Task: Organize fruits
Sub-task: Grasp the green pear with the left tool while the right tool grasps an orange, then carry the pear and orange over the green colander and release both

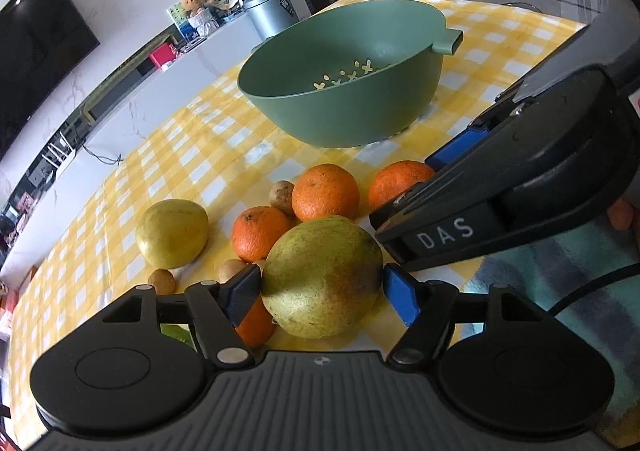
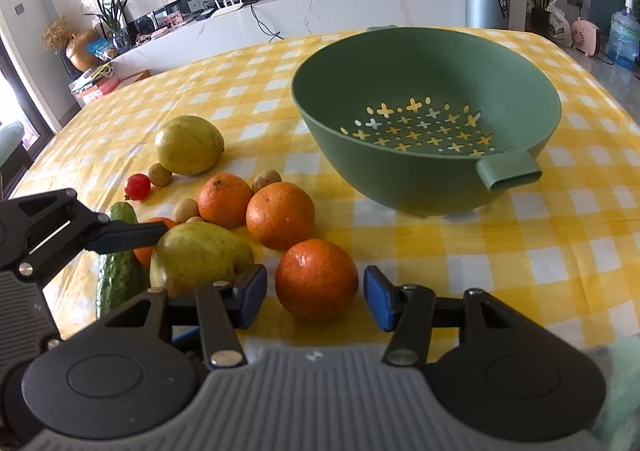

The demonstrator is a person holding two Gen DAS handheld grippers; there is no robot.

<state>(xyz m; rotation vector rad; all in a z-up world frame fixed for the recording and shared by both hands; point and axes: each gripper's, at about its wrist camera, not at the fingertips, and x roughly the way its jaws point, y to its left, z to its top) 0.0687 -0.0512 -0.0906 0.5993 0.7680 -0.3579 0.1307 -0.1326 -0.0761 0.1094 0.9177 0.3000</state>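
Left gripper (image 1: 320, 289): black linkage arms, blue rubbery pads, ribbed grey palm plate. Fingers spread around the pear (image 1: 322, 277), one pad at its 9 o'clock, the other at 3 o'clock; whether either pad touches the skin cannot be told.

Pear: large, lumpy, yellow-green with a russet blush, matte skin, resting on the cloth (image 2: 520, 243).

Right gripper (image 2: 316, 297): same build. Fingers spread, flanking a round orange (image 2: 316, 279) with visible gaps on both sides.

Oranges, further: two dimpled, glossy ones (image 2: 280, 215) (image 2: 225, 200) at 11 o'clock of the flanked one; a fourth lies half hidden under the left gripper's finger.

Second pear (image 2: 188, 145): smoother, paler yellow, at 10 o'clock of the pile.

Small fruit: tan, rough-shelled balls (image 2: 266, 179) (image 2: 160, 174) (image 2: 186, 210), scattered among the oranges; one shiny red ball (image 2: 137, 187).

Cucumber (image 2: 120, 275): dark green, bumpy, at 9 o'clock of the first pear.

Colander (image 2: 424, 119): matte green plastic, deep and round, cross-shaped holes in its base, a flat looped handle; stands at 12 o'clock of the fruit, apart from it.

Cloth: yellow-and-white check, slightly creased.
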